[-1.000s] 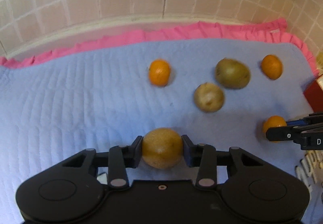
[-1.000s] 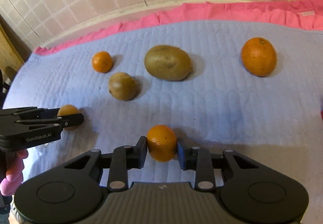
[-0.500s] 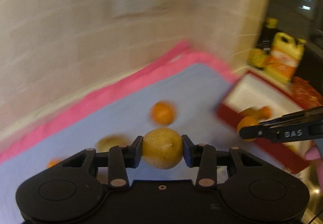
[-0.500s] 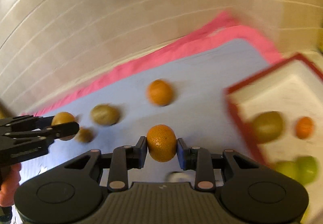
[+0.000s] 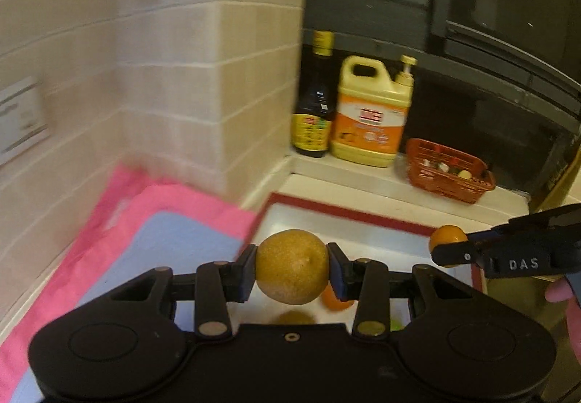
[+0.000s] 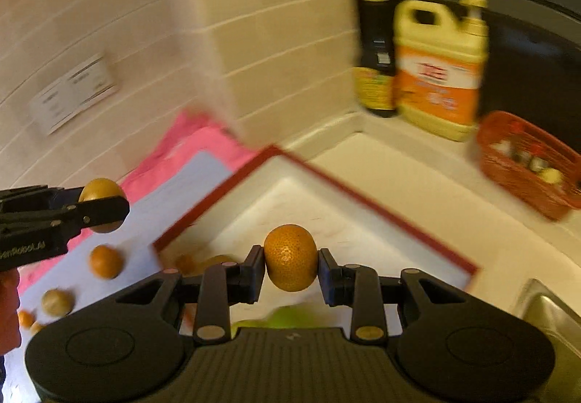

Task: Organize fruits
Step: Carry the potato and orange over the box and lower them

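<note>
My left gripper (image 5: pixel 292 268) is shut on a round yellow-brown fruit (image 5: pixel 290 254), held over the near-left part of a white tray with a red rim (image 5: pixel 348 217). My right gripper (image 6: pixel 290 266) is shut on an orange (image 6: pixel 290 250) above the same tray (image 6: pixel 381 206). In the tray lie an orange (image 5: pixel 336 299) and green fruit (image 6: pixel 287 319), mostly hidden behind the grippers. On the blue mat (image 6: pixel 152 214) to the left remain an orange (image 6: pixel 106 261) and a brown fruit (image 6: pixel 57 302). Each gripper shows at the edge of the other's view.
A dark sauce bottle (image 5: pixel 314 112), a yellow jug (image 5: pixel 370 119) and a red basket (image 5: pixel 448 170) stand on the ledge behind the tray. A tiled wall corner (image 5: pixel 218 76) juts out at the left. A metal sink (image 6: pixel 548 323) lies right of the tray.
Both grippers have swung right and risen from over the blue mat to over the red-rimmed tray, each rolling and keeping hold of its fruit.
</note>
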A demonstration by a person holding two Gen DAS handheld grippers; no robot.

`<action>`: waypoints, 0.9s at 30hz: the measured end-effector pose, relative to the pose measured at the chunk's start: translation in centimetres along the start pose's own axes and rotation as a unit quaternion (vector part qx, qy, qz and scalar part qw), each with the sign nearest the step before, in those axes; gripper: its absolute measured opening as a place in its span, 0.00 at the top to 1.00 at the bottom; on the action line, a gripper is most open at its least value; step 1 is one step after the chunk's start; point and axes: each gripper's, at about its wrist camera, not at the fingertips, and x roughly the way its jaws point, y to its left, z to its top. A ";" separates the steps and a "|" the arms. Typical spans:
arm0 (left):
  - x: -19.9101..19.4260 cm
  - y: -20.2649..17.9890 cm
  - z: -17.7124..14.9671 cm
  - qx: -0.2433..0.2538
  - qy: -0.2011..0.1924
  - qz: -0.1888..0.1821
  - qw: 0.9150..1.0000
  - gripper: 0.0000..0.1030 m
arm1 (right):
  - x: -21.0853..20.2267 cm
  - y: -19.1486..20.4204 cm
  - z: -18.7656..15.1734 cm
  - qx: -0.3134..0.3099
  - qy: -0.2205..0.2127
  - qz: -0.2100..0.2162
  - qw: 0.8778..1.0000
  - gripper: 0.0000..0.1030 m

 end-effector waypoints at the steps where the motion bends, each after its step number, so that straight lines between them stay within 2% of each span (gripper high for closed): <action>1: 0.9 -0.3 0.5 0.003 0.004 -0.003 1.000 0.53 | 0.0 -1.0 0.1 0.007 0.000 -0.004 1.000 0.68; 8: 7.7 -1.6 2.2 0.007 0.043 -0.037 0.998 0.53 | 1.1 -4.5 -0.2 0.035 0.005 -0.018 0.999 0.68; 10: 10.0 -1.6 1.9 0.000 0.067 -0.044 0.997 0.53 | 1.5 -5.1 -0.5 0.045 0.009 -0.016 0.999 0.68; 13: 12.9 -1.9 1.3 0.006 0.095 -0.027 0.995 0.53 | 2.7 -5.5 -1.1 0.056 0.025 -0.009 0.998 0.68; 17: 15.2 -1.4 0.6 -0.004 0.116 -0.024 0.993 0.53 | 4.3 -5.6 -1.6 0.057 0.046 -0.002 0.997 0.68; 27: 18.3 0.6 -1.3 -0.034 0.159 -0.012 0.987 0.53 | 6.8 -4.8 -2.1 0.051 0.076 -0.003 0.996 0.66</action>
